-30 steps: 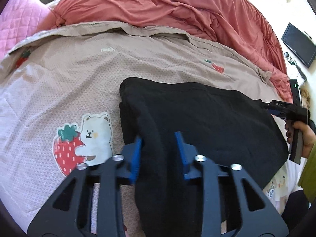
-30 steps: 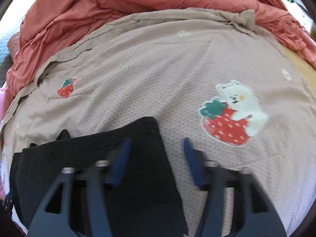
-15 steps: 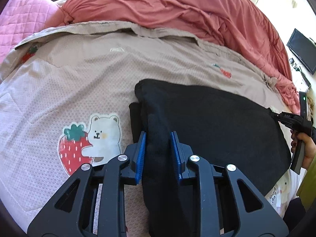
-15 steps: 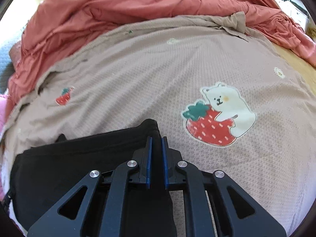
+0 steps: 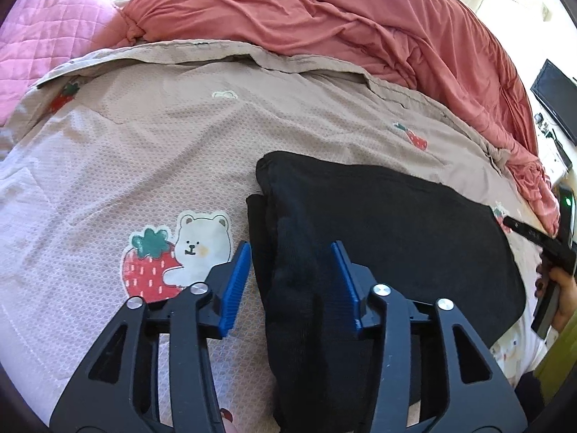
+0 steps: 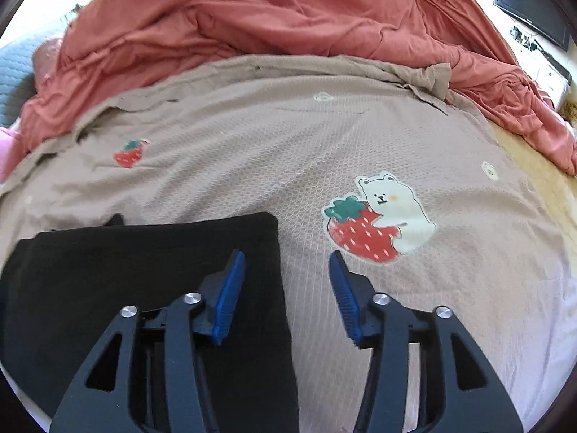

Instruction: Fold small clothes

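A: What do you see nearest in the left wrist view?

B: The left gripper has its jaws wide apart and holds nothing. A thick folded edge of the black cloth runs up between the two blue pads. The right pad seems to be against the fold. The left pad stands over the beige cover just beside the cloth edge.

A: And the right one?

B: The right gripper is also wide apart and empty. Its left pad is over the cloth, near the right edge. Its right pad is over the bare cover. So the cloth's right edge passes between the fingers.

A: Where does the cloth lie?

B: It lies flat on the cover, folded to a rough rectangle. In the left view it spreads to the right, toward the other gripper, which shows only partly at the frame edge.

A: What is around it?

B: A bear print with a strawberry is just left of the cloth in the left view. In the right view another bear print is to the right of the cloth, apart from it. Farther back is a crumpled red blanket, and a pink quilt at the far left. A dark screen is on the far right.
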A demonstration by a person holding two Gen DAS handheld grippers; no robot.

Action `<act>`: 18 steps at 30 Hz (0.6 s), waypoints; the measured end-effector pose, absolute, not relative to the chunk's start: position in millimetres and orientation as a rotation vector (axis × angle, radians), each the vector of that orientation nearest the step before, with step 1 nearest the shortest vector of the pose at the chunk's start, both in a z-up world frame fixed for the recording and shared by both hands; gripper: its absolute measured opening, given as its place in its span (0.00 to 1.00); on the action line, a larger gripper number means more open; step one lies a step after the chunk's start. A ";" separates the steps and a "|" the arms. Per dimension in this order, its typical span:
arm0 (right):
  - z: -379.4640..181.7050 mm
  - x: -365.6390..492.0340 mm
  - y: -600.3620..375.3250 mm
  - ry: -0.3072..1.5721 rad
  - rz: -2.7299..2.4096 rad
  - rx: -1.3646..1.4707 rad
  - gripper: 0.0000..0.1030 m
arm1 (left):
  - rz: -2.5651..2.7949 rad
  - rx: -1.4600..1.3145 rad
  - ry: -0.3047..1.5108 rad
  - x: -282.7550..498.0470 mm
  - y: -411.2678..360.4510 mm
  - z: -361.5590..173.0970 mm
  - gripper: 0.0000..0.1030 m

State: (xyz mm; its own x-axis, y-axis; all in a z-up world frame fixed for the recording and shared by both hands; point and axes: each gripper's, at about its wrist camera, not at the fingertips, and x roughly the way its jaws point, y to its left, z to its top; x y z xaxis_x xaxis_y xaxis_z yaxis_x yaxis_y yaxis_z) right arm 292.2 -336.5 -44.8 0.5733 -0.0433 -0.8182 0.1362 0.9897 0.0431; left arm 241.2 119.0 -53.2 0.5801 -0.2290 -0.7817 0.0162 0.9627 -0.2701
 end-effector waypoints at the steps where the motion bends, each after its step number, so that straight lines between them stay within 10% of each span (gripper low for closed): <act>1: -40.2 285.5 -335.3 0.946 -0.097 0.115 0.54 | -0.146 -0.248 0.940 240.3 119.6 -50.6 0.44; 8: -17.1 240.2 -316.2 0.901 -0.005 0.131 0.55 | -0.145 -0.232 0.918 235.2 117.2 -31.3 0.58; 10: -12.9 224.9 -304.9 0.893 0.018 0.110 0.77 | -0.157 -0.235 0.922 233.3 116.2 -26.7 0.62; 18: -0.4 189.5 -256.5 0.849 0.097 0.003 0.78 | -0.189 -0.209 0.921 221.1 111.8 -10.8 0.76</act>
